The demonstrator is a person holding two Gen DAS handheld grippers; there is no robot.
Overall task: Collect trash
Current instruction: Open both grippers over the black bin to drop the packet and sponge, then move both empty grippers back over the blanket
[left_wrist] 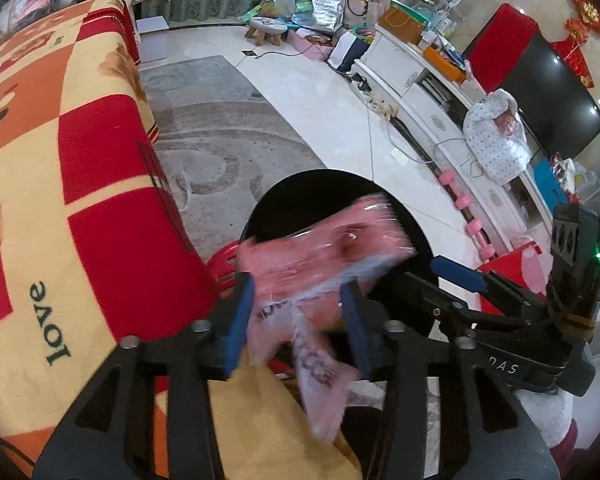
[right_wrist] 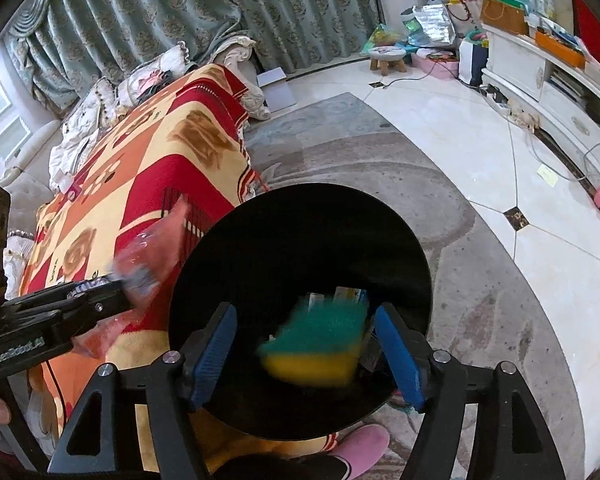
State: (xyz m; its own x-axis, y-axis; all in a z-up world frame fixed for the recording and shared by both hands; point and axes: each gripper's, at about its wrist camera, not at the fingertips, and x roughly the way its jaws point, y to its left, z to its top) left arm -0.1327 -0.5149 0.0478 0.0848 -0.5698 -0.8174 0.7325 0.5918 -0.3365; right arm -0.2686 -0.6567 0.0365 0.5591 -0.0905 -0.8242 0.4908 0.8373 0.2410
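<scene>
A round black bin (left_wrist: 300, 188) stands on the rug beside the sofa. My left gripper (left_wrist: 298, 320) is over its near rim, blue pads apart. A blurred pink plastic wrapper (left_wrist: 324, 256) hangs loose between them, partly over the bin mouth. In the right wrist view my right gripper (right_wrist: 308, 354) is open above the bin (right_wrist: 300, 240). A blurred green-and-yellow sponge (right_wrist: 320, 340) lies between its pads, close to the right one and clear of the left. The left gripper (right_wrist: 116, 284) shows at the left with the wrapper (right_wrist: 148, 256). One right finger (left_wrist: 456, 274) shows beside the bin.
A sofa under a red and yellow blanket (left_wrist: 60, 200) runs along the left, close to the bin. A red plastic object (left_wrist: 224, 260) sits between sofa and bin. A pink slipper (right_wrist: 364, 448) is below the bin. A white TV cabinet (left_wrist: 420, 80) lines the far right.
</scene>
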